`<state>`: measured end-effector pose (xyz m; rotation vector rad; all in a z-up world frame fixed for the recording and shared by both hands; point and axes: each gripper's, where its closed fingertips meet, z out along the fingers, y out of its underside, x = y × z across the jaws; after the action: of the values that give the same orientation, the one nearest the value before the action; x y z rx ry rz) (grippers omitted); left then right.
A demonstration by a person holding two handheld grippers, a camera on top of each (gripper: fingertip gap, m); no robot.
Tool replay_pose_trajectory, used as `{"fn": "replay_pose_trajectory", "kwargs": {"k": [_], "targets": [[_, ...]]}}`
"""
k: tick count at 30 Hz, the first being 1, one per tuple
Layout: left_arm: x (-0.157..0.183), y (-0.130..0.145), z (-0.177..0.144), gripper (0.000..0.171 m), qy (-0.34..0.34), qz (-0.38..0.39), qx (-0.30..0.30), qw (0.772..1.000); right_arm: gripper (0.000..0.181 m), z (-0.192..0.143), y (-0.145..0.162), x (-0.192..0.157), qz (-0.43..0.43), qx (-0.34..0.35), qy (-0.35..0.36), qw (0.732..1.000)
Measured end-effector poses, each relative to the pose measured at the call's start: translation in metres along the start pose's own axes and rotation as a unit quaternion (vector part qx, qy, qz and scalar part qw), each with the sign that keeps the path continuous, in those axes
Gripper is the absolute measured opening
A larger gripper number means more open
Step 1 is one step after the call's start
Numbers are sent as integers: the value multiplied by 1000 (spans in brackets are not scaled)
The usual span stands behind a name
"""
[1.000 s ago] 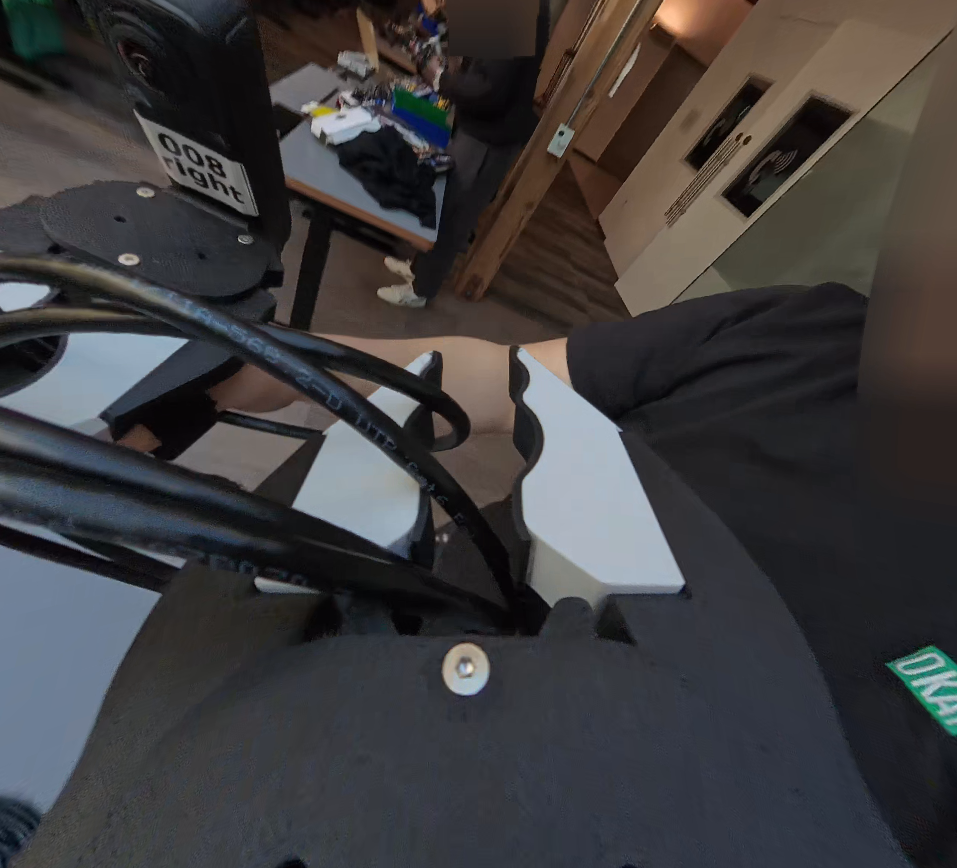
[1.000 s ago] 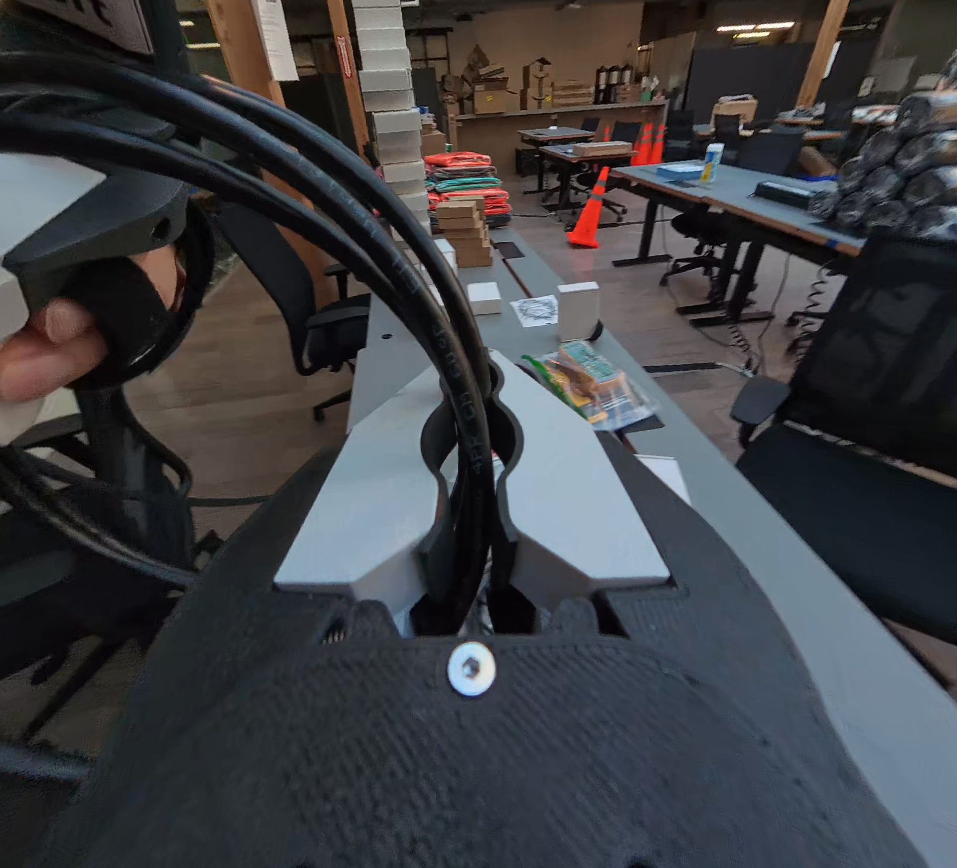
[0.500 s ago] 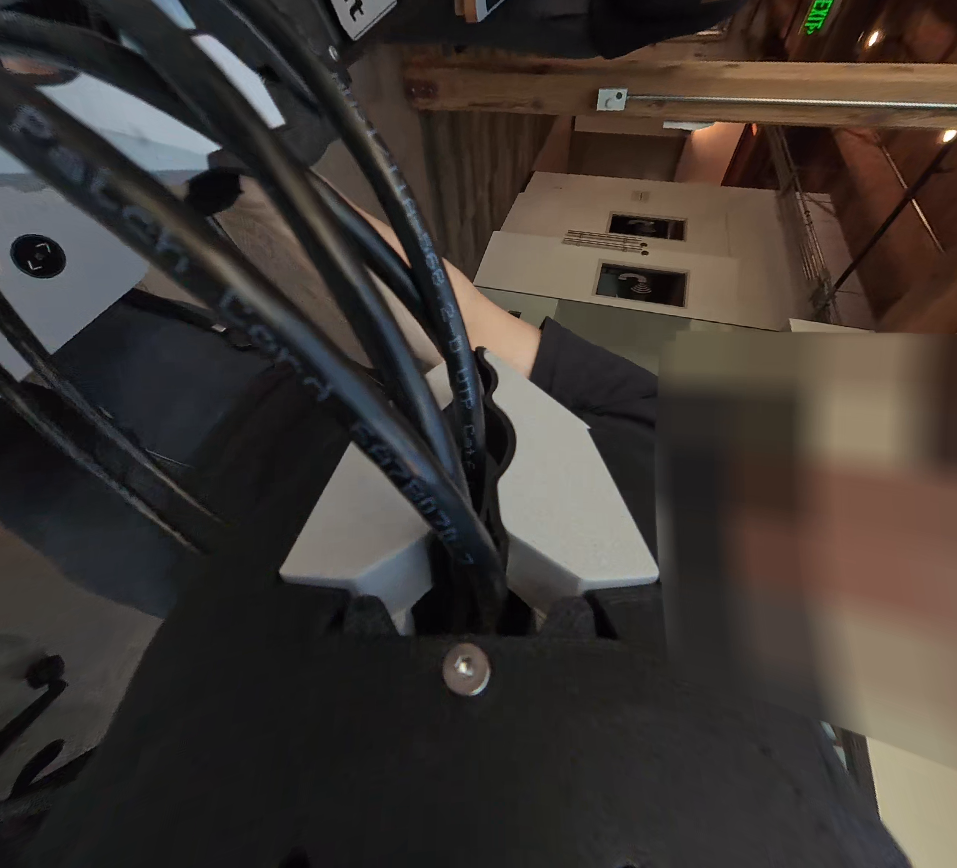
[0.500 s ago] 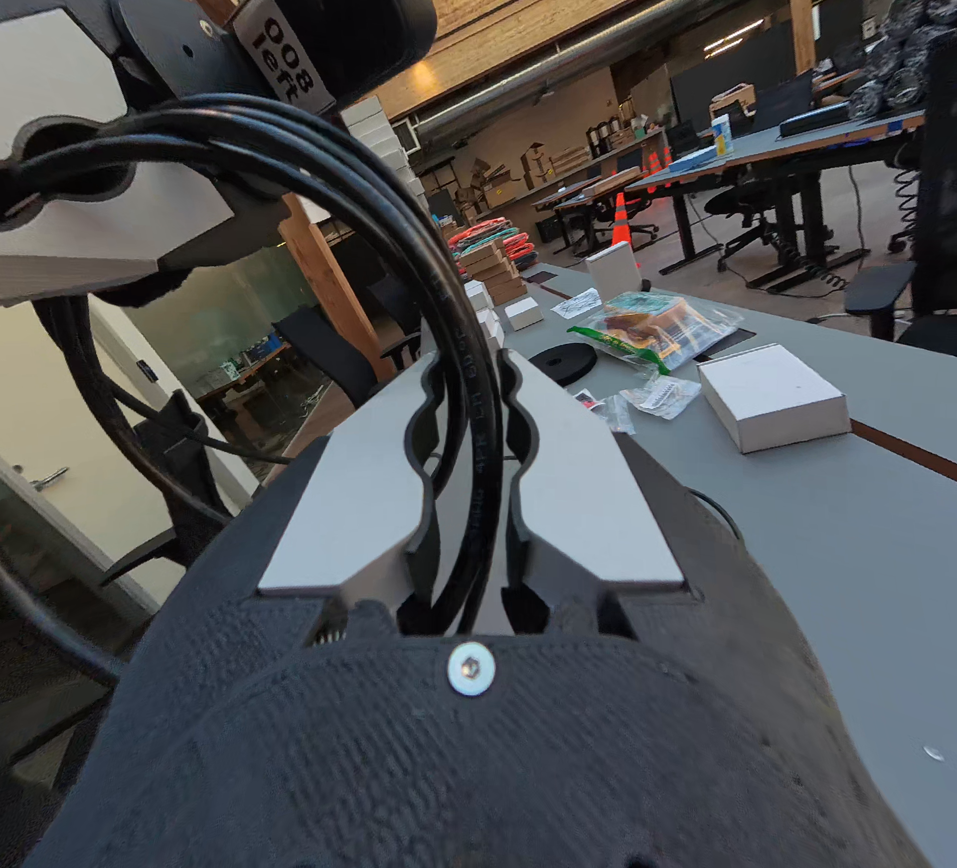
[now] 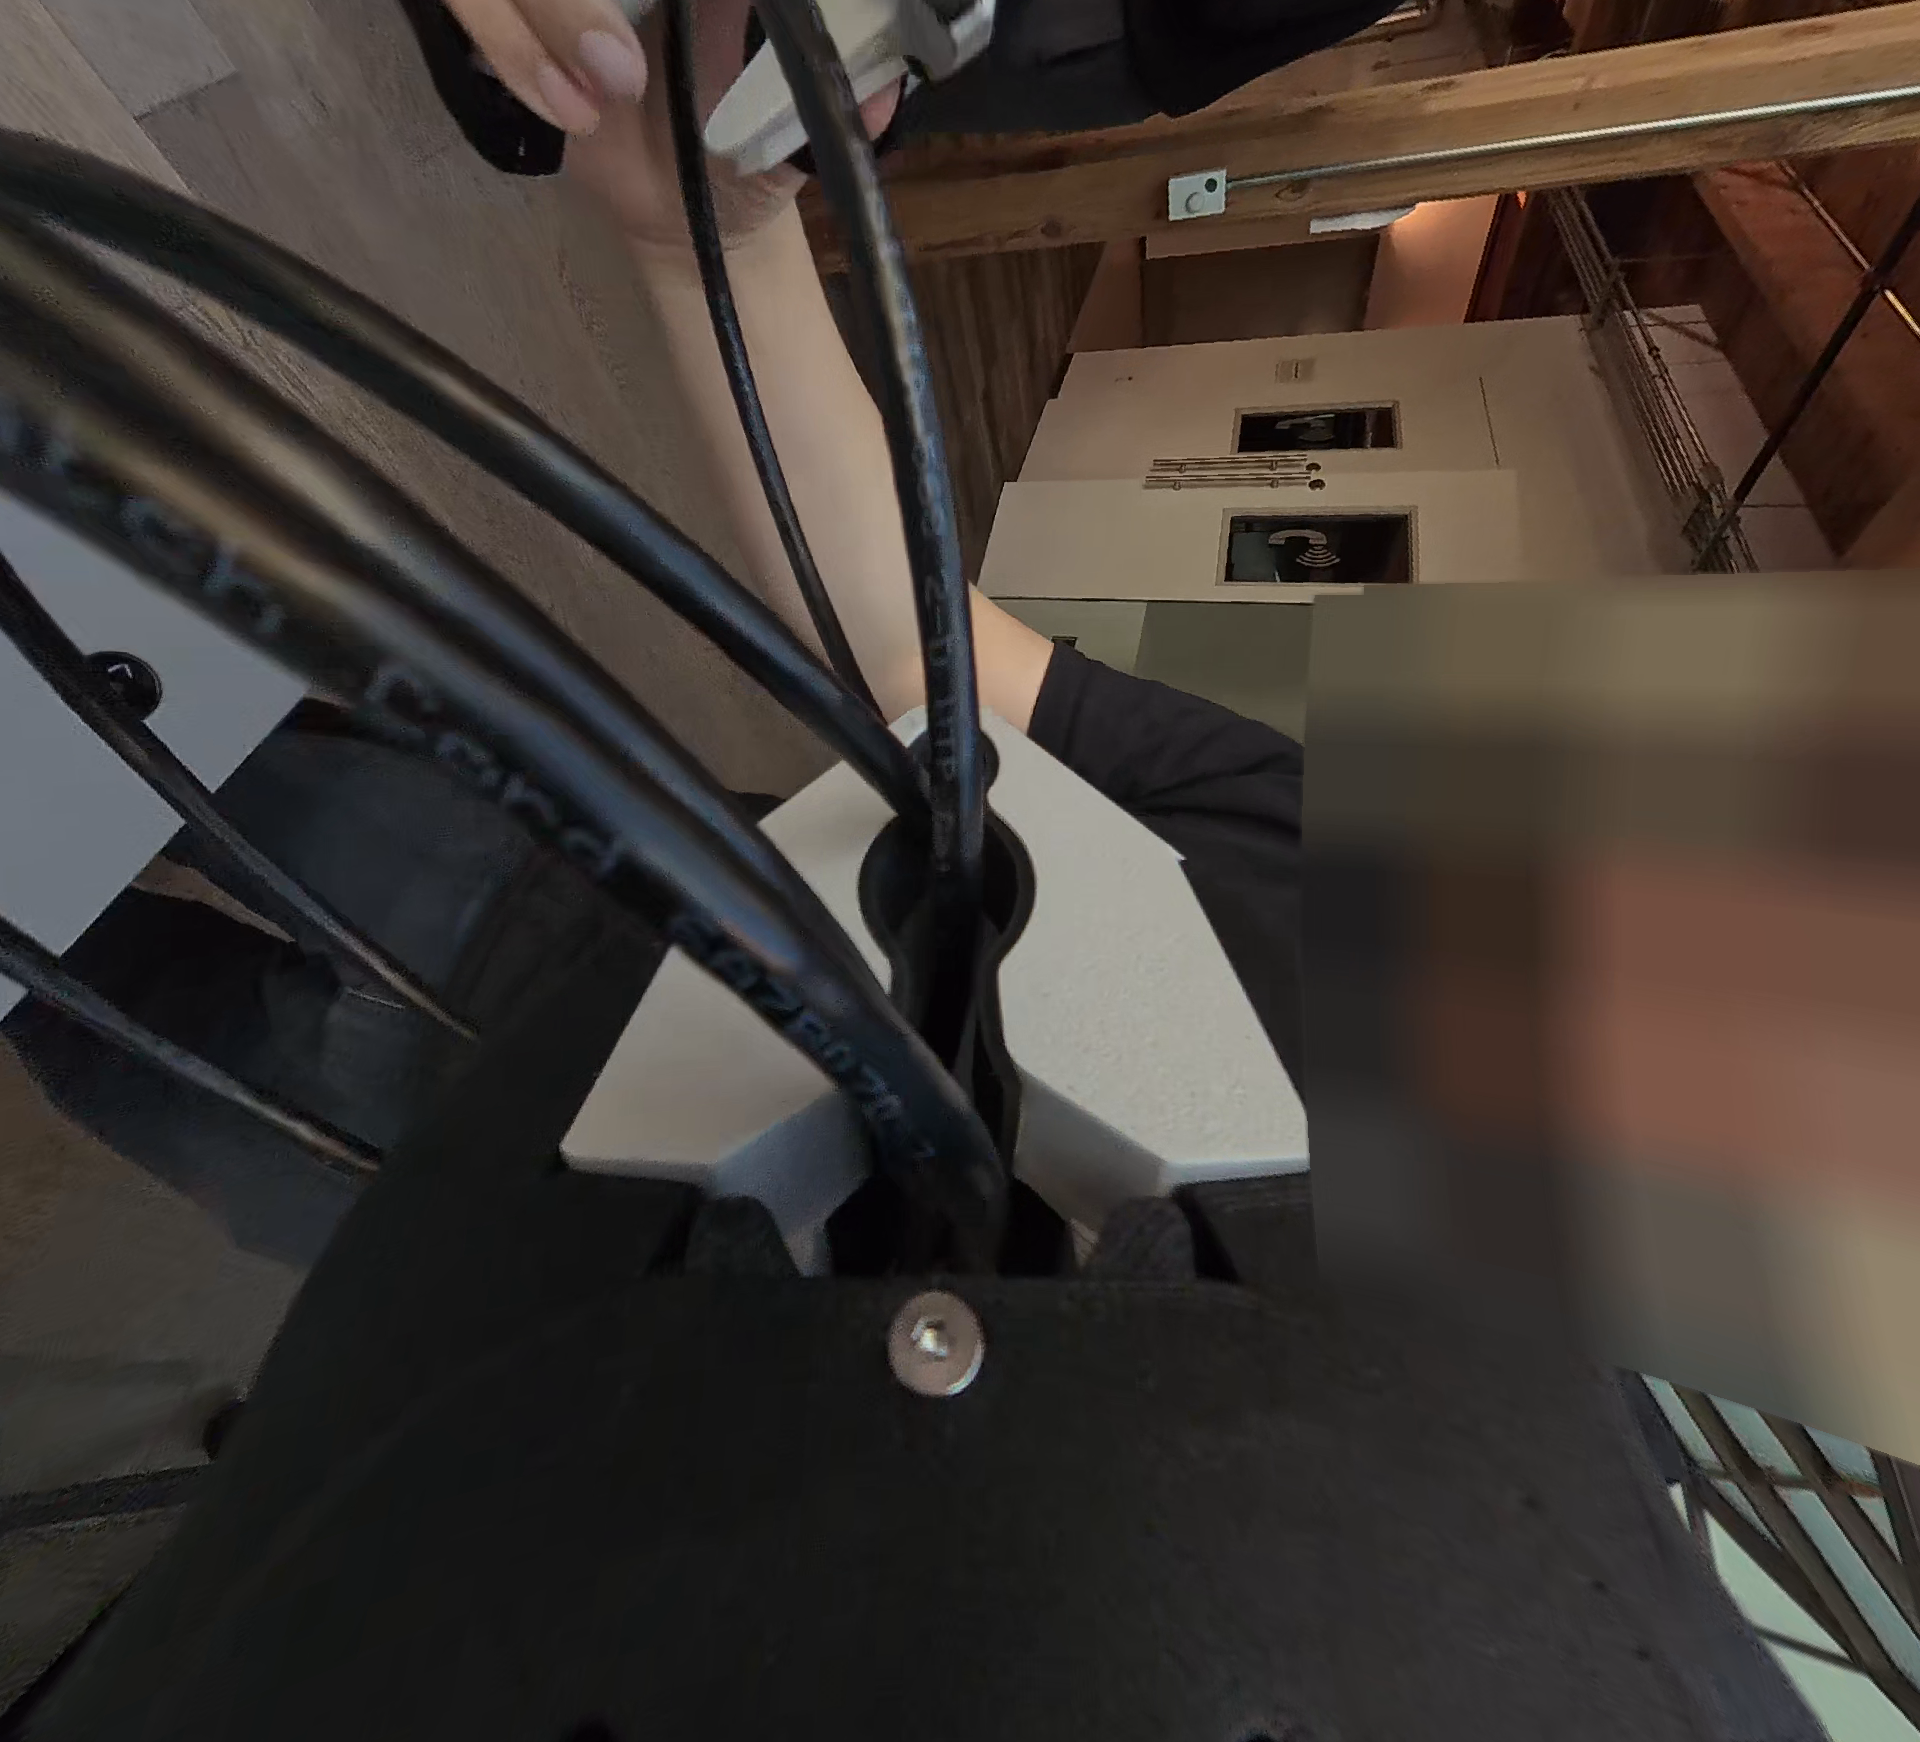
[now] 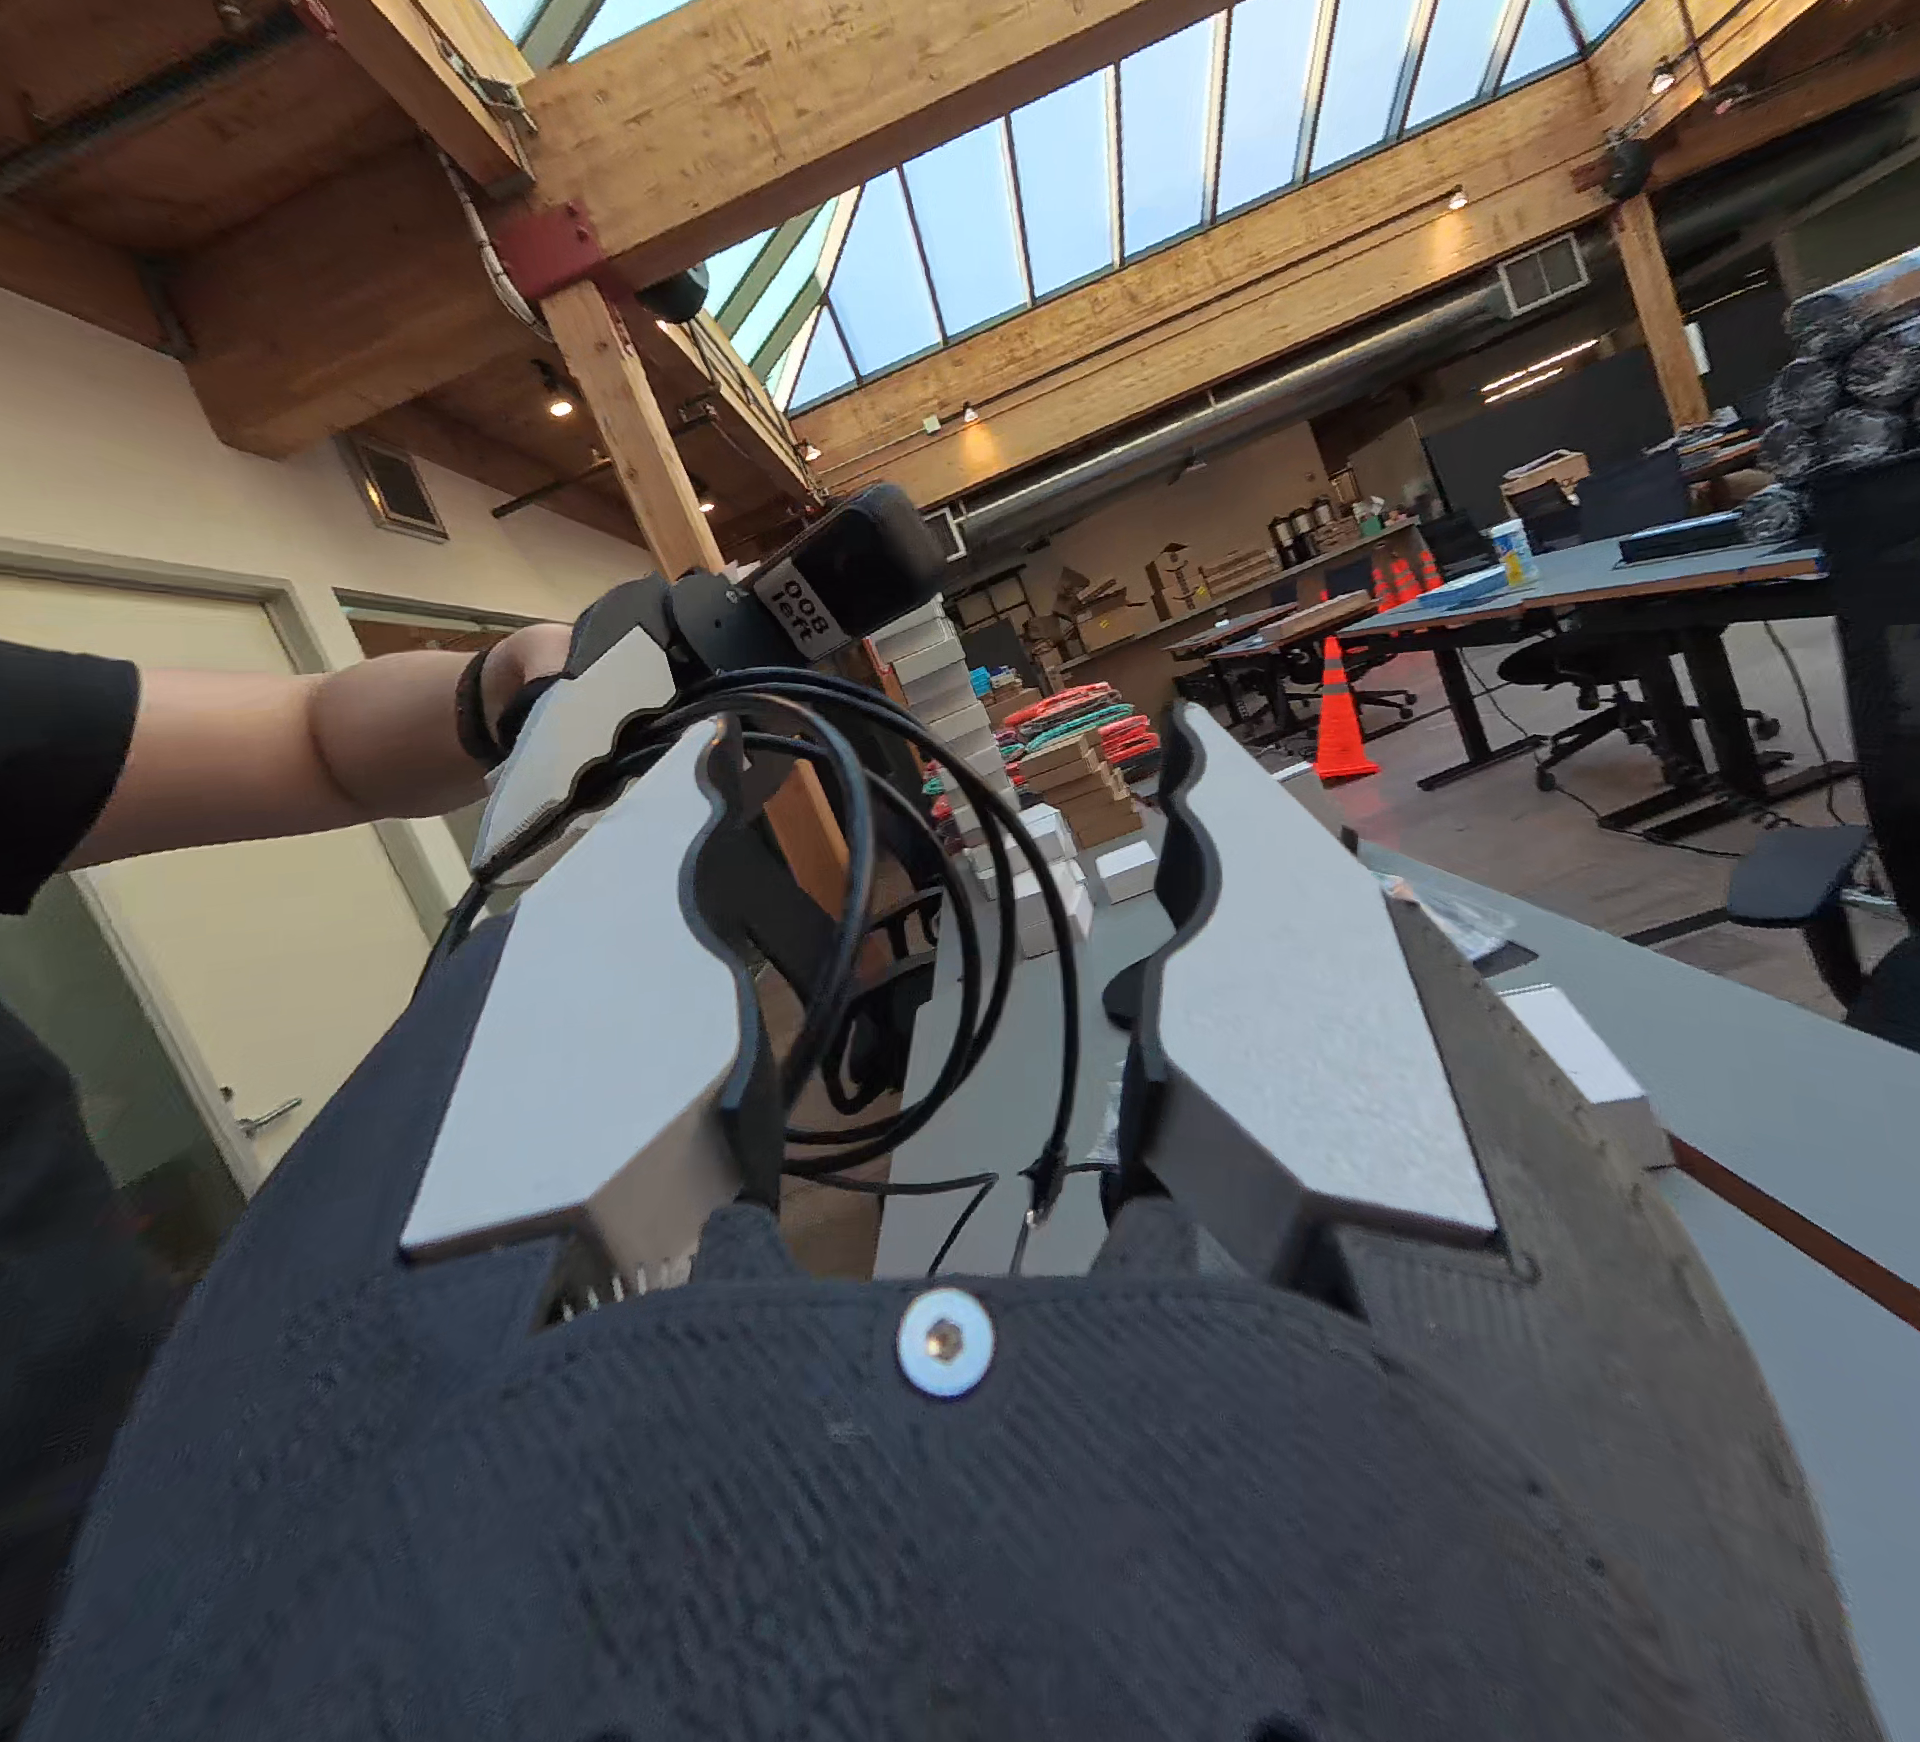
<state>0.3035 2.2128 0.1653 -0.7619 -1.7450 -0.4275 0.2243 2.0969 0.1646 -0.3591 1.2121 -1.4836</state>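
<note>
A coil of black cable (image 5: 644,871) runs in several loops through my left gripper (image 5: 940,757), which is shut on it between its white fingers (image 5: 1122,965). In the right wrist view the left gripper (image 6: 561,788) is held up at the left by a person's hand, and the cable loops (image 6: 987,965) hang from it. My right gripper (image 6: 945,757) is open and empty, its jaws wide apart, a short way back from the loops. It also shows at the top of the left wrist view (image 5: 821,61), held by a hand (image 5: 540,9).
A grey table (image 6: 1714,1069) runs along the right under the right gripper, with small white boxes (image 6: 1127,866) farther back. An orange cone (image 6: 1340,716), desks and an office chair (image 6: 1787,871) stand beyond. A person's forearm (image 6: 312,736) reaches in from the left.
The left gripper closed on the cable. The right gripper, which was shut on the cable, has opened, let it go and drawn back and tilted upward.
</note>
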Motion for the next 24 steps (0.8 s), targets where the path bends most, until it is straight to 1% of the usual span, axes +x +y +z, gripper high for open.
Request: {"fn": "replay_pose_trajectory", "kwargs": {"k": [1, 2, 3, 4, 5, 6, 8, 10, 12, 13, 15, 16, 18, 20, 21, 22, 24], "targets": [[2, -3, -3, 0, -4, 0, 8, 1000, 74, -9, -9, 6, -13, 6, 20, 1000], [2, -7, -7, 0, -9, 1, 17, 1000, 72, -19, -19, 10, -36, 12, 54, 998], [3, -12, -10, 0, -16, 0, 30, 999, 73, -27, -25, 4, -79, 4, 81, 994], [3, -18, -14, 0, -22, -2, 46, 999, 74, -28, -25, -9, -136, -17, 106, 985], [4, -24, -17, 0, -30, -6, 62, 998, 78, -24, -20, -27, -191, -46, 123, 973], [4, -31, -20, 0, -40, -7, 79, 996, 85, -14, -8, -50, -232, -74, 123, 962], [3, -42, -22, 0, -66, -2, 103, 993, 95, 14, 18, -85, -281, -115, 120, 945], [4, -53, -21, 0, -91, 3, 120, 989, 106, 40, 40, -98, -276, -141, 121, 943], [8, -64, -20, 0, -112, 9, 133, 985, 110, 62, 55, -101, -221, -150, 107, 958], [9, -68, -20, 0, -129, 15, 136, 982, 122, 71, 58, -98, -201, -148, 113, 962], [17, -74, -19, 0, -153, 28, 139, 978, 122, 78, 66, -87, -215, -179, 133, 951], [22, -77, -19, 0, -159, 29, 146, 976, 124, 82, 69, -88, -210, -187, 130, 951], [32, -82, -19, 0, -175, 31, 158, 971, 125, 95, 71, -103, -178, -178, 103, 962], [38, -84, -19, 0, -192, 28, 162, 968, 116, 103, 69, -108, -167, -168, 109, 965], [41, -84, -19, 0, -193, 22, 166, 967, 106, 107, 67, -109, -163, -160, 110, 967], [47, -86, -18, 0, -185, 15, 175, 967, 84, 109, 68, -111, -154, -159, 107, 969], [60, -92, -20, 0, -166, 2, 200, 966, 65, 114, 69, -116, -153, -152, 98, 972]]}}
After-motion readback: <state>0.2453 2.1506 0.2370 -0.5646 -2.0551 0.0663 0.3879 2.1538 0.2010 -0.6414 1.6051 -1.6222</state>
